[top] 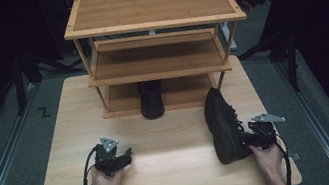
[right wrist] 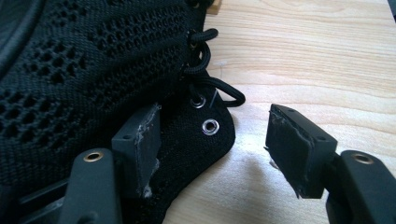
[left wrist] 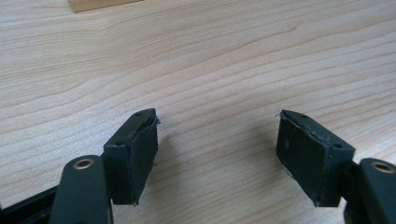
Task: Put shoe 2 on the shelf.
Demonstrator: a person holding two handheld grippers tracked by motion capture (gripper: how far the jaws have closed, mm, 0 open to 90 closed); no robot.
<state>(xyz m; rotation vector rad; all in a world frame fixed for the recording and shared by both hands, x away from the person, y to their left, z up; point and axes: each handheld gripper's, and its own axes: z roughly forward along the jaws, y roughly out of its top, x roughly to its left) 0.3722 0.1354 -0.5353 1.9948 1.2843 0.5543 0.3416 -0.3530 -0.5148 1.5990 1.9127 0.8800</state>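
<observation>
- The black shoe [top: 224, 125] lies on its side at the right of the table [top: 166, 173], toe toward the wooden rack [top: 157, 48]; a 2nd black shoe [top: 151, 99] already sits on the rack's bottom shelf.
- The right gripper [top: 251, 139] is at the shoe's collar, and the right gripper view puts the eyelet flap [right wrist: 205, 126] between its jaws, which stand wide, pads not pressing on it.
- Knit mesh upper [right wrist: 93, 70]: it looks soft and light, likely to buckle under a pinch, though not slippery or fragile.
- The loose lace [right wrist: 219, 91] would be a poor handle, since the shoe would swing from it.
- The best hold seems to be the stiffer collar edge by the 2 metal eyelets, or the heel.
- The left gripper [top: 122, 158] rests over bare table on the left, jaws wide with nothing between them.
</observation>
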